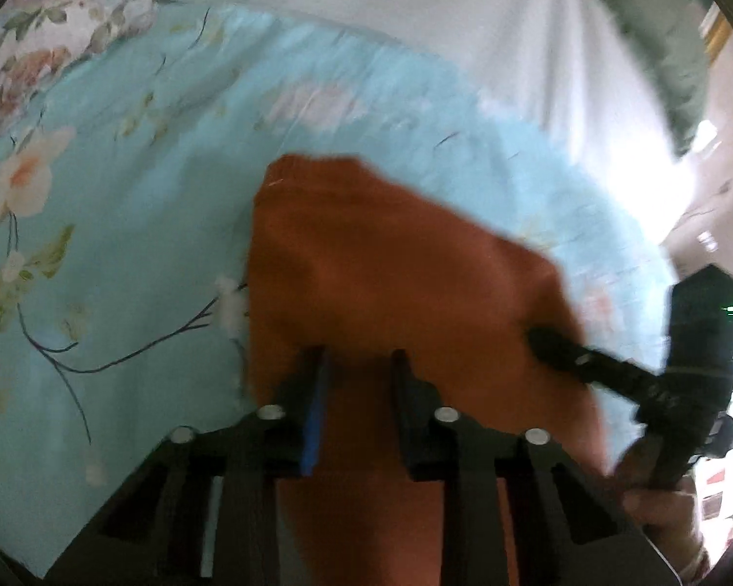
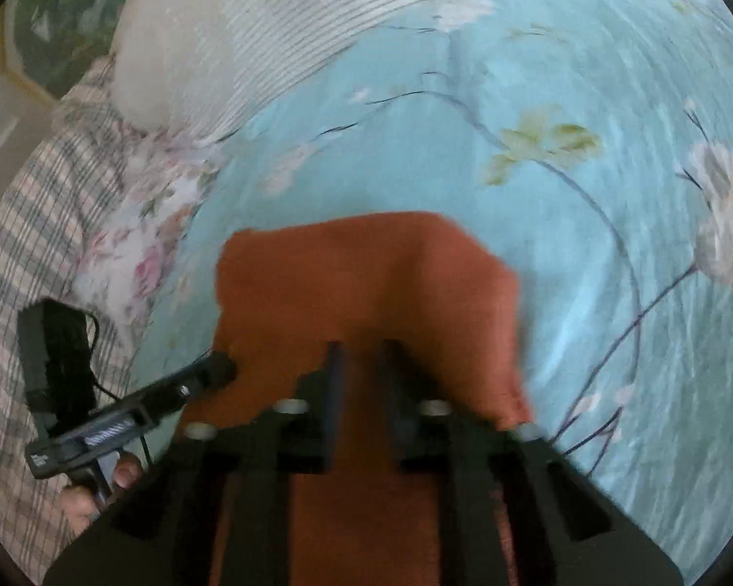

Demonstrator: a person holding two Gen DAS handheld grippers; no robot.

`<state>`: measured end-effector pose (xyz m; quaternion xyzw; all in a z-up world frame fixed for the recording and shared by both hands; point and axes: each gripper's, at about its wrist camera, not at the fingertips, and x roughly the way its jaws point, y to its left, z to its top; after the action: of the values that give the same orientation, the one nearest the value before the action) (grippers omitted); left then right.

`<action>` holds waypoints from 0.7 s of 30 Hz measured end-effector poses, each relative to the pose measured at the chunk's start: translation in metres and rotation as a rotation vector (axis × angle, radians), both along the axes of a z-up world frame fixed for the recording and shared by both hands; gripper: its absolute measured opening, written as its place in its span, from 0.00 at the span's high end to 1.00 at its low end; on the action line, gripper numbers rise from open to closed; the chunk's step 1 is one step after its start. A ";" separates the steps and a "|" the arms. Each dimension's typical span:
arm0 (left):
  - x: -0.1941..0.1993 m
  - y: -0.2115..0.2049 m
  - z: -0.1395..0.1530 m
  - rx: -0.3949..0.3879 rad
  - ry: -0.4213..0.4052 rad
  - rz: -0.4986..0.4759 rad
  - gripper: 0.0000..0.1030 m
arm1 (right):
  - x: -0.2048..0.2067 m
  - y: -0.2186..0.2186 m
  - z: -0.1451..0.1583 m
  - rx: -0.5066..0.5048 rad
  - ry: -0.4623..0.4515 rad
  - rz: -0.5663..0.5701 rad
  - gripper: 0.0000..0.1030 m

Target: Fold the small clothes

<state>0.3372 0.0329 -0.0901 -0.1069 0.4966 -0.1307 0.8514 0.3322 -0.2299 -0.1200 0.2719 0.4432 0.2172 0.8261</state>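
Black plastic fingers of the left tool stand parted over a rust-orange garment; the cloth runs between them and under the rig, but whether they pinch it cannot be told. The right tool sits the same way, its fingers apart with the orange cloth between and beneath them, its grip equally unclear. Seen from the left wrist, the right tool's tip meets the garment's right edge; seen from the right wrist, the left tool's tip touches its left edge. The garment lies spread on a bed, on a pale turquoise bedsheet printed with white blossoms and thin dark branches. Beyond the sheet, a white cloth covers the far end in the left view. The right view shows a ribbed white pillow and a plaid cover along the bed's left side. A green, gold-edged panel stands behind. Both frames are blurred.
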 end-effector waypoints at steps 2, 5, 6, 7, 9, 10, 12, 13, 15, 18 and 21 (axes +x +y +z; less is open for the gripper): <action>0.003 0.000 -0.002 0.005 -0.022 -0.012 0.78 | 0.000 -0.003 0.001 0.014 -0.004 -0.004 1.00; 0.002 -0.003 0.001 0.036 -0.026 -0.020 0.78 | -0.005 0.002 0.009 -0.019 -0.011 0.003 1.00; -0.003 -0.005 0.005 0.053 -0.033 -0.021 0.78 | -0.008 0.002 0.012 -0.017 -0.014 0.006 0.97; -0.005 -0.006 0.007 0.055 -0.035 -0.017 0.79 | -0.013 0.002 0.016 -0.024 -0.016 0.005 0.97; -0.019 -0.002 0.015 0.022 -0.043 -0.011 0.82 | -0.028 -0.002 0.025 -0.034 -0.029 0.011 0.97; -0.026 0.000 0.020 0.009 -0.053 -0.010 0.82 | -0.039 -0.004 0.031 -0.032 -0.042 0.019 0.97; -0.054 0.006 0.033 -0.019 -0.089 -0.019 0.82 | -0.059 -0.008 0.038 -0.034 -0.061 0.027 0.97; -0.065 0.007 0.037 -0.032 -0.102 -0.025 0.82 | -0.072 -0.010 0.042 -0.036 -0.072 0.032 0.96; -0.097 0.010 0.045 -0.068 -0.131 -0.043 0.82 | -0.098 -0.015 0.046 -0.039 -0.083 0.036 0.96; -0.147 0.007 0.049 -0.108 -0.164 -0.083 0.82 | -0.131 -0.020 0.046 -0.044 -0.087 0.038 0.96; -0.185 -0.001 0.043 -0.121 -0.165 -0.122 0.82 | -0.155 -0.017 0.038 -0.076 -0.081 0.058 0.96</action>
<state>0.1526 0.0321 -0.0473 -0.1166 0.4217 -0.2207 0.8717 0.1768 -0.2471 -0.0816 0.2184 0.4250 0.2347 0.8465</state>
